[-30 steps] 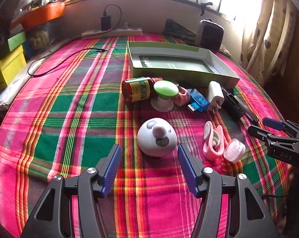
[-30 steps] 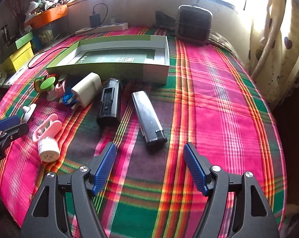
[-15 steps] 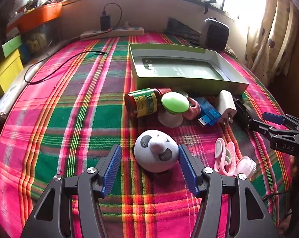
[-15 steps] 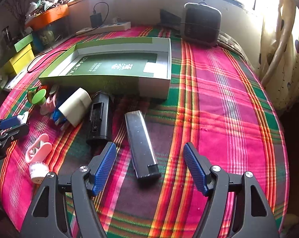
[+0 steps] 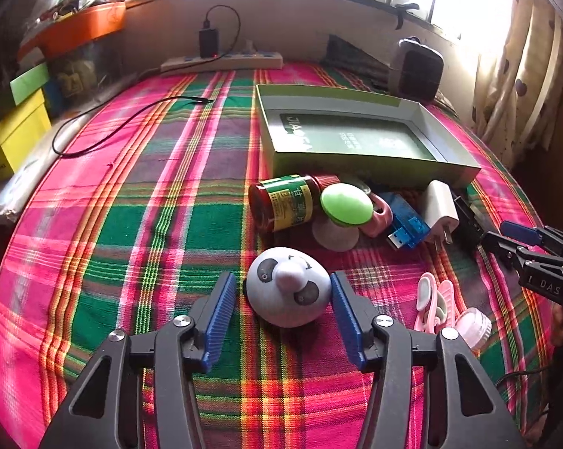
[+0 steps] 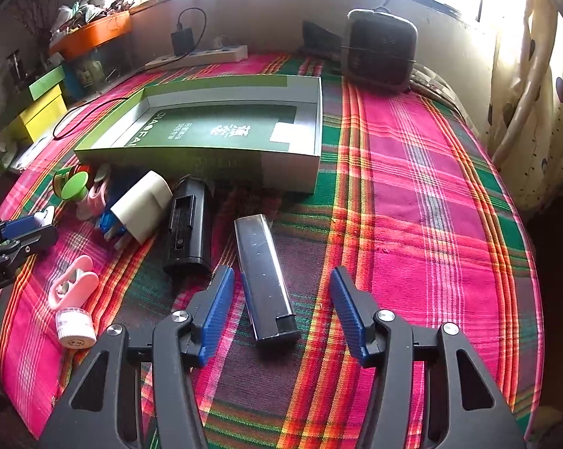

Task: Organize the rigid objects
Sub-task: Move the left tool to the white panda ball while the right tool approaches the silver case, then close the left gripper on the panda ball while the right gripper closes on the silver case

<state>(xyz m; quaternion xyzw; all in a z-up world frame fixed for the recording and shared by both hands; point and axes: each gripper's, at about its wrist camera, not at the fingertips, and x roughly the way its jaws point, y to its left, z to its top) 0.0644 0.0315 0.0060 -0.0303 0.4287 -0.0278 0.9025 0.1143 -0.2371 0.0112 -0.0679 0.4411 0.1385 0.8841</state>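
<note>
A grey dome with a panda face sits on the plaid cloth between the fingers of my left gripper. Its jaws are closing; a gap still shows at the left pad. In the right wrist view a flat silver and black bar lies between the fingers of my right gripper, whose jaws are also closing, with clear room at the right pad. An open green box stands behind the pile.
In front of the box lie a brown bottle, a green-capped mushroom toy, a blue USB part, a white charger, a black block, a pink clip and a small pink jar. A black heater and a power strip stand at the back.
Both grippers slid forward, so the panda dome and the silver bar now sit between their fingers. Both pairs of jaws have narrowed.
</note>
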